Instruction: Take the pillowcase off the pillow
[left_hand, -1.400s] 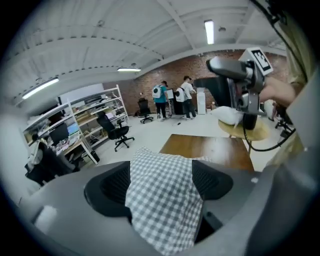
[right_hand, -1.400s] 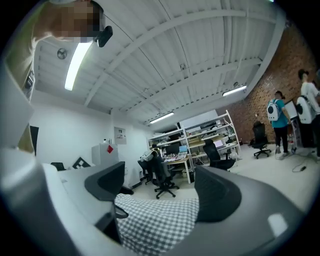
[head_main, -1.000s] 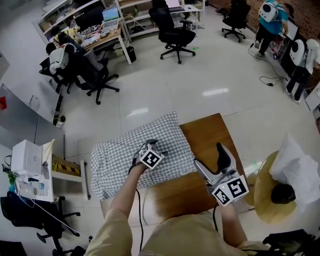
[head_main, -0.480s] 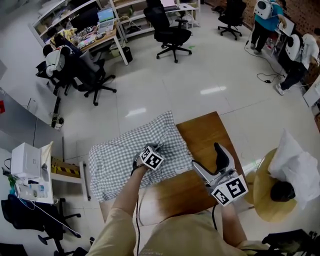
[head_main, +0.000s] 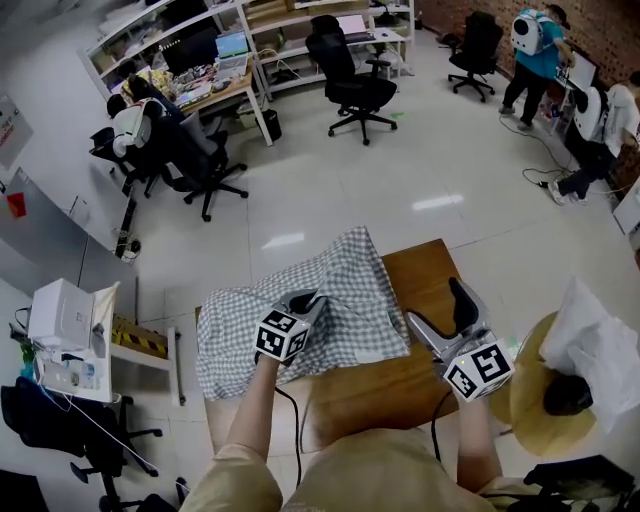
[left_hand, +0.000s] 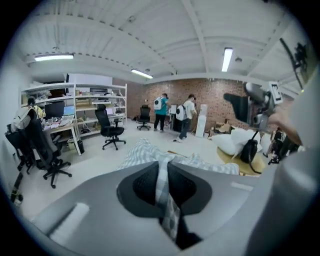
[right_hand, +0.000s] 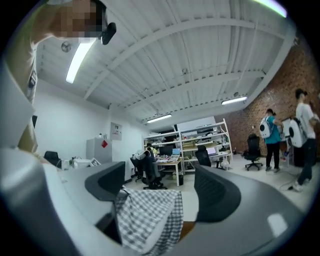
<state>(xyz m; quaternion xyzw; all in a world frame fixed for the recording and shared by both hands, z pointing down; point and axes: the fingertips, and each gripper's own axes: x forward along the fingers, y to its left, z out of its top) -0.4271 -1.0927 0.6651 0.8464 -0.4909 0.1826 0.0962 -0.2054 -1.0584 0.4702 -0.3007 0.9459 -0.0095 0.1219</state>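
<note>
A pillow in a grey-and-white checked pillowcase lies across the left part of a wooden table. My left gripper sits on its near middle, shut on a pinched fold of the cloth; in the left gripper view a strip of the pillowcase runs between the closed jaws of the left gripper. The fabric rises to a peak toward the far edge. My right gripper hovers open over bare wood just right of the pillow. In the right gripper view the pillowcase shows beyond the spread jaws of the right gripper, untouched.
A round yellow stool with a white bag and a black bag stands at the right. A low shelf unit is at the left. Office chairs, desks and standing people are across the floor.
My left gripper's jaws have closed on the pillowcase and drawn back toward me, and the cloth now bunches up in a peak. My right gripper has stayed open beside the pillow.
</note>
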